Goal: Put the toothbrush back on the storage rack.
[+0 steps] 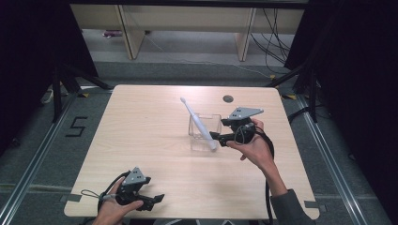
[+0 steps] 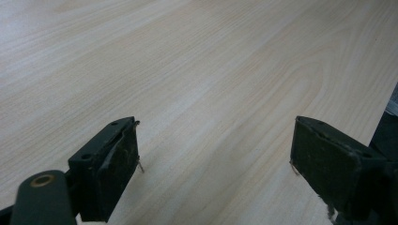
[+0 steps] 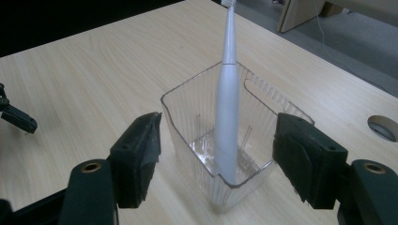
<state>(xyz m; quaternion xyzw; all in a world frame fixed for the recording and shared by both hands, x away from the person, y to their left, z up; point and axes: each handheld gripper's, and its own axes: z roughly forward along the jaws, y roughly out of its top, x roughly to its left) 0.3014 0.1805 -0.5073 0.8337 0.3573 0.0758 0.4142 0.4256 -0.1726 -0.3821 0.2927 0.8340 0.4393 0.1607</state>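
A white electric toothbrush (image 1: pixel 199 124) (image 3: pixel 226 122) stands tilted inside a clear ribbed plastic container (image 1: pixel 212 117) (image 3: pixel 187 93) near the middle of the table, its head leaning toward the far left. My right gripper (image 1: pixel 219 139) (image 3: pixel 218 154) is just right of the container and is open. Its jaws stand on either side of the container's near corner, and a gap shows at each pad. My left gripper (image 1: pixel 155 199) (image 2: pixel 213 154) rests at the table's front left, open over bare wood. The right gripper view catches its tip (image 3: pixel 16 117) at the left edge.
The light wooden table (image 1: pixel 141 136) has a round cable hole (image 1: pixel 228 98) (image 3: pixel 384 127) behind the container. Its right edge falls away close to the left gripper (image 2: pixel 375 136). Wooden furniture legs (image 1: pixel 131 37) and cables lie on the floor beyond the far edge.
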